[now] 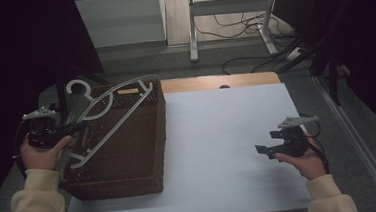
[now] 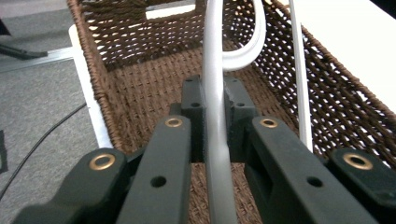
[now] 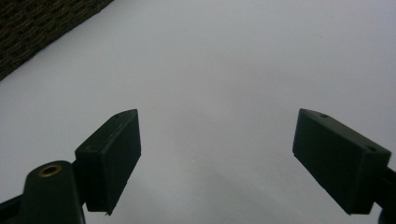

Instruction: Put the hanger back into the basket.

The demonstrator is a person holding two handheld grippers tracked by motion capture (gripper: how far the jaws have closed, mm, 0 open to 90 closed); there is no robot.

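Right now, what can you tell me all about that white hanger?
The hanger is pale grey-white and looks like plastic, with a curled hook at the top, curved shoulders and a straight bottom bar. It lies tilted across the open top of the brown woven basket, its hook poking past the far left corner. The left gripper is shut on one of its bars.

No readable text, labels or signs.
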